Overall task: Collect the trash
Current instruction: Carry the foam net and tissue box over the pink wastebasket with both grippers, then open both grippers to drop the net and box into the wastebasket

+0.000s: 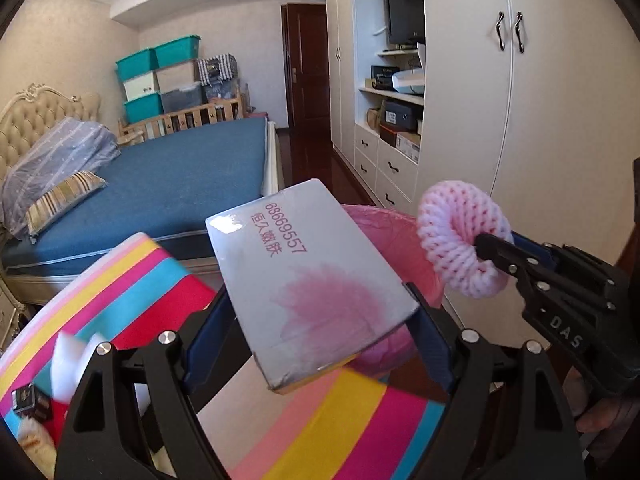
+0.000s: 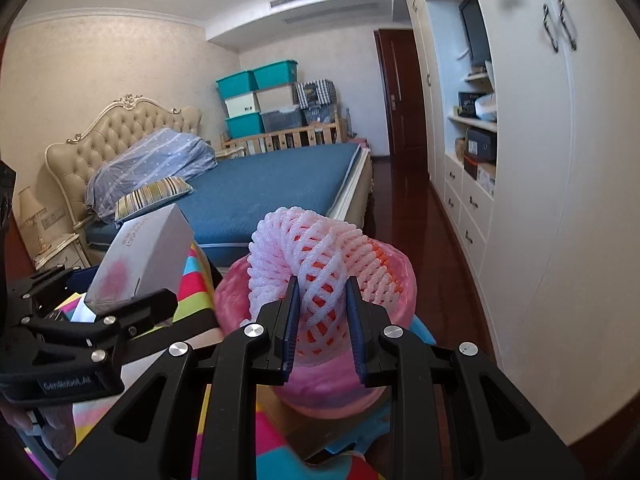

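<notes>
My left gripper (image 1: 316, 316) is shut on a white carton (image 1: 316, 272) with a pink flower print and red digits, tilted up and held in the air. The carton (image 2: 148, 256) and left gripper (image 2: 136, 304) also show at the left of the right wrist view. My right gripper (image 2: 322, 308) is shut on a pink foam fruit net (image 2: 320, 256) rolled into a ring. That net (image 1: 460, 240) and right gripper (image 1: 496, 250) hang to the carton's right. A bin lined with a pink bag (image 2: 320, 384) stands below and just behind both; its rim (image 1: 380, 224) is partly hidden.
A cloth with bright stripes (image 1: 140, 280) covers the surface under the grippers, with white tissue (image 1: 72, 364) and a small dark packet (image 1: 30, 400) on it. A blue bed (image 2: 272, 188) lies behind, white wardrobes (image 2: 540, 200) run along the right, with dark wood floor (image 2: 416, 216) between.
</notes>
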Tool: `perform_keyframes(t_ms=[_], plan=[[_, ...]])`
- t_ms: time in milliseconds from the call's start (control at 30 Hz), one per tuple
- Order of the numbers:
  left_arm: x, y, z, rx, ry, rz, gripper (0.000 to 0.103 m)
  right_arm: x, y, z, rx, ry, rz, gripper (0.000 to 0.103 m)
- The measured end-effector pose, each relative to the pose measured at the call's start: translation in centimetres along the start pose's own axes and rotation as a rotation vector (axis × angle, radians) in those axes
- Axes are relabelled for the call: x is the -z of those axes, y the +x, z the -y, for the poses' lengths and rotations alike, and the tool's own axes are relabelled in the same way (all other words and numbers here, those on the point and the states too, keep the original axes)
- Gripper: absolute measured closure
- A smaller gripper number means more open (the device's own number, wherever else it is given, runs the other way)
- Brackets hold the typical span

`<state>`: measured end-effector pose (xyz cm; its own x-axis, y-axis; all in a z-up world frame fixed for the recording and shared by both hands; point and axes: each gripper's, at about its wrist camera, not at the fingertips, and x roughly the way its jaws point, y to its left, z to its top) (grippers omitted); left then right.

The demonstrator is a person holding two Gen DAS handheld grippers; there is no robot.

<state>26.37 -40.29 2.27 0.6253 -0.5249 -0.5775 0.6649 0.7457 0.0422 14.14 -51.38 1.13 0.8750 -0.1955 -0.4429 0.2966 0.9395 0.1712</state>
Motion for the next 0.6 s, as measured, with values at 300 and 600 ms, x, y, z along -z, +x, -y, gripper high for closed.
perform_keyframes(t_ms=[300,600], plan=[[-2.9,6.7,-0.3,-0.015,-0.031,-0.071,0.023,-0.8,6.5,3.5,-0.008,0.067,-0.092,0.079],[-3.2,10.2,-1.6,0.011,-0.137,-0.114,0.021,-2.0,8.1,3.9,-0.029,0.020,-0.069,0.055]])
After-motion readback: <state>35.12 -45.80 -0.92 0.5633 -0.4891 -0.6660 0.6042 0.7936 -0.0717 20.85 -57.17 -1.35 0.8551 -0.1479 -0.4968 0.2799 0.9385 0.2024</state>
